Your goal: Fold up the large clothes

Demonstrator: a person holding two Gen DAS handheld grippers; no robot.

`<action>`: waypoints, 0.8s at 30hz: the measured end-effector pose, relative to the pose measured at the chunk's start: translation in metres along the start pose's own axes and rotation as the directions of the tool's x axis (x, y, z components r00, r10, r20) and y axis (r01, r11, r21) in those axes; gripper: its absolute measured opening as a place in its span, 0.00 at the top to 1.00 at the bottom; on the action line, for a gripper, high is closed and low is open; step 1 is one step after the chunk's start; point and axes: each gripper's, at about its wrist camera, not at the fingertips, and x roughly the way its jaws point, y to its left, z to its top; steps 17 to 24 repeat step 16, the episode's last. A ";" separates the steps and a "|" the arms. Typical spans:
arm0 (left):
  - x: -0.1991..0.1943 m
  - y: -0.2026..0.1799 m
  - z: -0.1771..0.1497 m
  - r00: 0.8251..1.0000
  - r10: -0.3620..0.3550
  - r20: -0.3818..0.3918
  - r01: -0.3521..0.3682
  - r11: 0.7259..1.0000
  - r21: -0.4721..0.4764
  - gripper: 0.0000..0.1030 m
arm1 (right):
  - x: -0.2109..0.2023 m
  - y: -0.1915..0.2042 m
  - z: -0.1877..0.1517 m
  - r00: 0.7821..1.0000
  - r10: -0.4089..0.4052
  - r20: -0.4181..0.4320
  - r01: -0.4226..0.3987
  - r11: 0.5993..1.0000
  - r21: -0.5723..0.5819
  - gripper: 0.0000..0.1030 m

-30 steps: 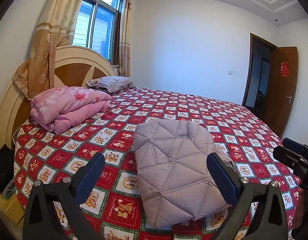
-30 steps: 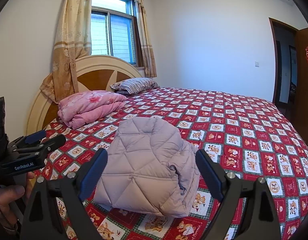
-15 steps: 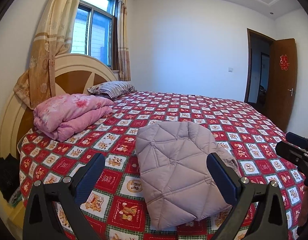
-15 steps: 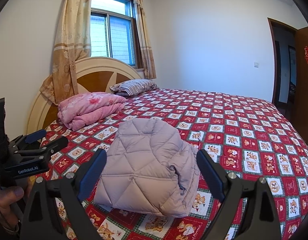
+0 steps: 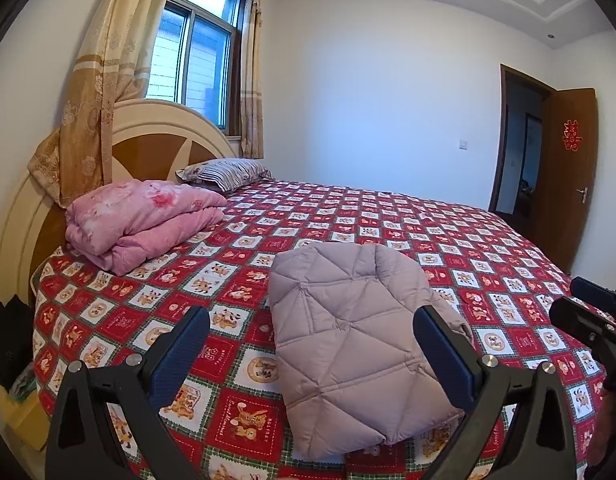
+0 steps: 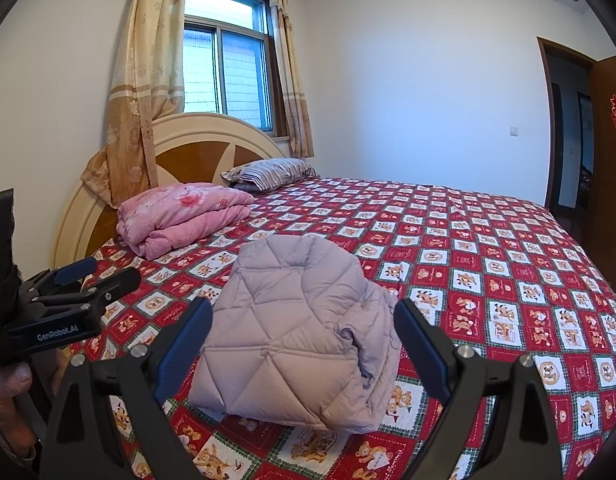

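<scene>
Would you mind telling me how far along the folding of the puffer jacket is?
Looks done: the lilac puffer jacket lies folded in a compact bundle on the bedspread. In hand: nothing; the left gripper and right gripper are open, off the fabric. Left: nothing obvious.

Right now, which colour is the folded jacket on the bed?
Pale lilac jacket, quilted; clearest in the left wrist view.

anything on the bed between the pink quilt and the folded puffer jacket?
Nothing: only bare patterned bedspread separates the pink quilt from the puffer jacket, clearest in the left wrist view.
</scene>
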 end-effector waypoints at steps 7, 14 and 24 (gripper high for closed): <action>0.004 0.001 -0.005 1.000 0.027 -0.006 -0.027 1.000 0.001 0.01 | 0.001 0.001 -0.002 1.000 0.004 -0.007 -0.004 1.000 -0.001 0.08; 0.006 0.000 -0.009 0.999 0.043 0.000 -0.043 0.999 0.018 0.01 | 0.003 0.001 -0.005 1.000 0.008 -0.016 -0.008 1.000 -0.004 0.08; 0.008 -0.001 -0.010 0.999 0.038 0.001 -0.038 0.999 0.016 0.01 | 0.003 0.000 -0.006 1.000 0.007 -0.016 -0.007 1.000 -0.003 0.07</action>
